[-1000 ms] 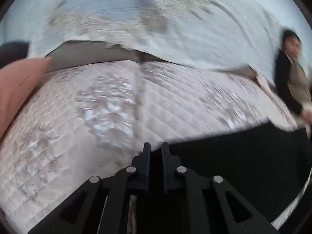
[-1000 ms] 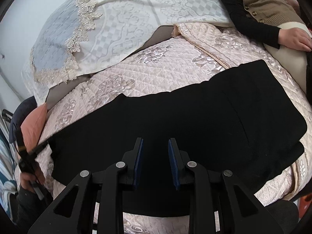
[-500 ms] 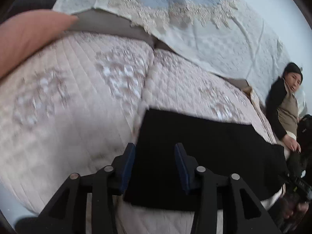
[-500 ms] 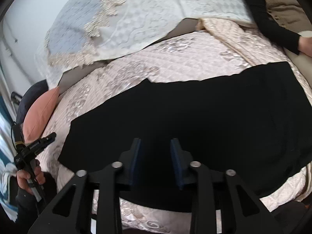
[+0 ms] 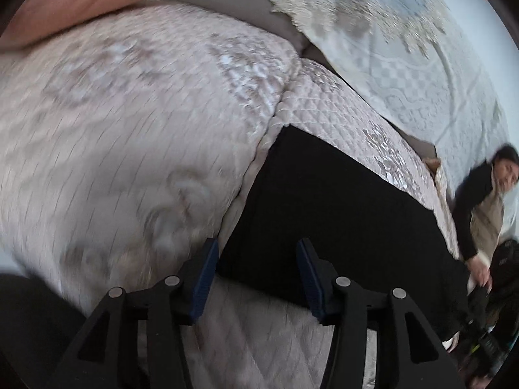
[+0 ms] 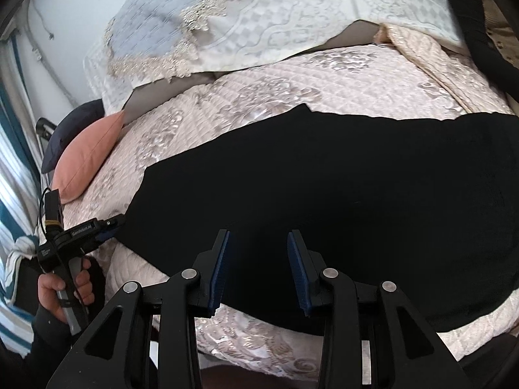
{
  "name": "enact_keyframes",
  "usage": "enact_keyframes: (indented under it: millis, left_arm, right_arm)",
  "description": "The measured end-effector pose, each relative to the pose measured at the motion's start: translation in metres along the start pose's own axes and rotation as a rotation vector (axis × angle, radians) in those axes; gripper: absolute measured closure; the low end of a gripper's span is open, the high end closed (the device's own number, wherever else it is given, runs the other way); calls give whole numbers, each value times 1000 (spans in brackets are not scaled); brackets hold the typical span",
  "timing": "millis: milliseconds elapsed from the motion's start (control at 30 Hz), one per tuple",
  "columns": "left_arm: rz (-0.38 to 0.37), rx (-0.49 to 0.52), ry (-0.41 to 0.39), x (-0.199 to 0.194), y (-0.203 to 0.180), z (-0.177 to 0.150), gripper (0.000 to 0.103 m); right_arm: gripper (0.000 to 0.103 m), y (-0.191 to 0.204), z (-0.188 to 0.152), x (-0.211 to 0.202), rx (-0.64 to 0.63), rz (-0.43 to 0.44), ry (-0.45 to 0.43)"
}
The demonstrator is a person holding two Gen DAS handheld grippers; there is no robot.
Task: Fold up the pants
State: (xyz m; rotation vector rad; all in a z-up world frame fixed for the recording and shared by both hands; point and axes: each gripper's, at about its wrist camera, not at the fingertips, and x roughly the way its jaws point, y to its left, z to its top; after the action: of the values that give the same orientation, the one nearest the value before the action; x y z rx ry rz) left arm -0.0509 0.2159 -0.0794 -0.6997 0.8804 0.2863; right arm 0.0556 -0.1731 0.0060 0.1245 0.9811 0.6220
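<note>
Lying flat, pants [image 6: 340, 188] sit beyond both grippers' spread fingers [image 6: 220, 269].

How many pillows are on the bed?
2 that show: a salmon-pink fabric pillow at the left edge of the pink quilted bedspread, and a dark navy pillow tucked behind it. More may be hidden.

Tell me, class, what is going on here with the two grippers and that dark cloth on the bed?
A person holds a gripper in each hand over black pants spread flat on a quilted pink bedspread. The left gripper is open at the pants' end edge; the right gripper is open above their near long edge. Neither grips the cloth, and no fold shows. Another person sits at the far side.
</note>
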Motion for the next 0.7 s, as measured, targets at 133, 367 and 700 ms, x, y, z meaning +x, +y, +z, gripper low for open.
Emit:
enact_keyframes:
  millis: [133,367,700]
  left_arm:
    - [-18,-80,-1,-3,9,-13,45]
    - [-62,-114,-38,5,7,-11,47]
    - [-44,-23,-122,-5,-9,1,97]
  right_arm:
    - [66,3,0,5,-14,3,14]
    - [66,5,3,7,-16,6,11]
    - [66,6,2,7,-11,5,11]
